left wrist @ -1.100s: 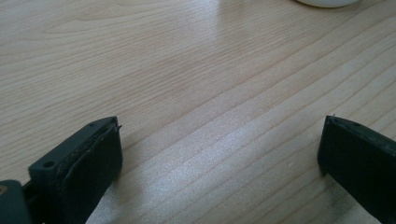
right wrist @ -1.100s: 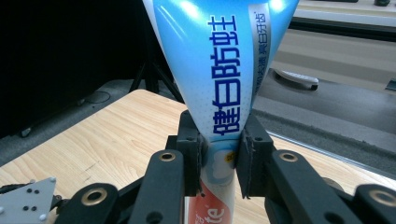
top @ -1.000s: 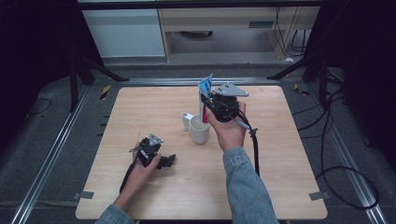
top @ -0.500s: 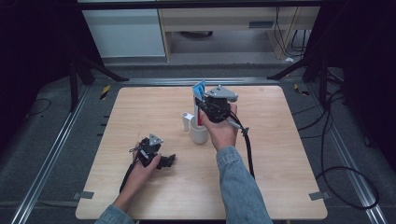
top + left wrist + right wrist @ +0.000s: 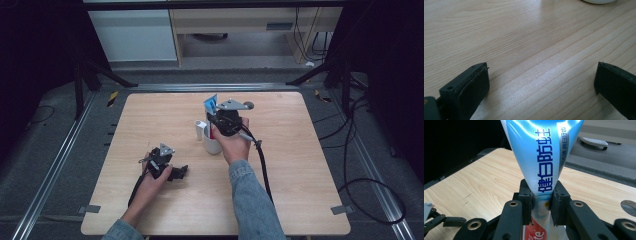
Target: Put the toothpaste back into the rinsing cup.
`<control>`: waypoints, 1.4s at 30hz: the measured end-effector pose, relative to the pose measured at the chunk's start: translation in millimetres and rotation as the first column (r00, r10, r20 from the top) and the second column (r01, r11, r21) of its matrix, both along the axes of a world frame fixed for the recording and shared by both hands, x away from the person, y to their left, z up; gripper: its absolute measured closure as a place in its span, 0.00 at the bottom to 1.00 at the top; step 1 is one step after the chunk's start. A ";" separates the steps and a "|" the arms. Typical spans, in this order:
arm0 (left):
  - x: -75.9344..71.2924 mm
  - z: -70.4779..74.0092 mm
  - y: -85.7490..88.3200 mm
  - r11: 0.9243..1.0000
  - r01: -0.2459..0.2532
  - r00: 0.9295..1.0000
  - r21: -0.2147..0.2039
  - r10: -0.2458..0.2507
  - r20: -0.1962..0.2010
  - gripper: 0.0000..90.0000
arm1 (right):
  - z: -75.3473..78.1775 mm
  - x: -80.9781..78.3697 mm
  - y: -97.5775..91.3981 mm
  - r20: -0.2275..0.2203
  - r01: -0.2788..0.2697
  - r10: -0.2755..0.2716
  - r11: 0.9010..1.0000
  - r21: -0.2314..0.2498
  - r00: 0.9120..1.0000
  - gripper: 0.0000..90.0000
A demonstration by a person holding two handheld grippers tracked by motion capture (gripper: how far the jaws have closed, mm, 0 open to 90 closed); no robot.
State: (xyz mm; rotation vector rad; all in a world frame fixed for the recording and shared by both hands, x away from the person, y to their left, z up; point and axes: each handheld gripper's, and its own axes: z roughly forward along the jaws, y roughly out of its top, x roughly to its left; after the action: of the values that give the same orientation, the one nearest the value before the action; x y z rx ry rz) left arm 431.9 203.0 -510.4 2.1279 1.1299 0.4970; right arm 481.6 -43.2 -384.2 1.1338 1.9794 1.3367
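Observation:
My right gripper (image 5: 218, 120) is shut on a blue and white toothpaste tube (image 5: 211, 104). The tube stands upright with its flat crimped end up. In the right gripper view the pads (image 5: 526, 202) pinch the tube (image 5: 541, 152) low down, above its red part, with the gripper (image 5: 541, 206) pointing along it. A white mug (image 5: 212, 145) stands directly under this hand, and the tube's lower end is hidden behind the gripper. My left gripper (image 5: 178, 172) lies on the table at the near left. Its jaws are wide open (image 5: 541, 82) over bare wood with nothing between them.
A small white upright object (image 5: 200, 129) stands against the mug's left side. The light wooden table (image 5: 300, 165) is ringed by metal rails and dark floor with cables. A white rim (image 5: 599, 1) shows at the top of the left gripper view.
My right hand has carried the toothpaste tube left and down, closer over the white mug. The left hand and its gripper have stayed in place.

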 end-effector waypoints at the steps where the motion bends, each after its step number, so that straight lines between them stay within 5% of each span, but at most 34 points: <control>1: 0.0 0.0 0.0 1.000 0.000 1.000 0.000 0.000 0.000 0.00 | 0.0 0.0 0.0 0.000 0.000 0.000 1.000 0.000 1.000 0.82; 42: 0.2 0.1 0.0 1.000 0.002 1.000 0.002 -0.002 -0.001 0.00 | -19.8 10.8 -3.7 -0.075 0.007 -0.004 0.999 0.035 0.997 0.82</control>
State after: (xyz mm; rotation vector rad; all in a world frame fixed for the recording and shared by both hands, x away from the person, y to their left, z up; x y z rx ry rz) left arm 432.0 202.9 -510.3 2.1305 1.1277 0.4965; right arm 492.4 -46.9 -404.0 1.2213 2.0107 1.3500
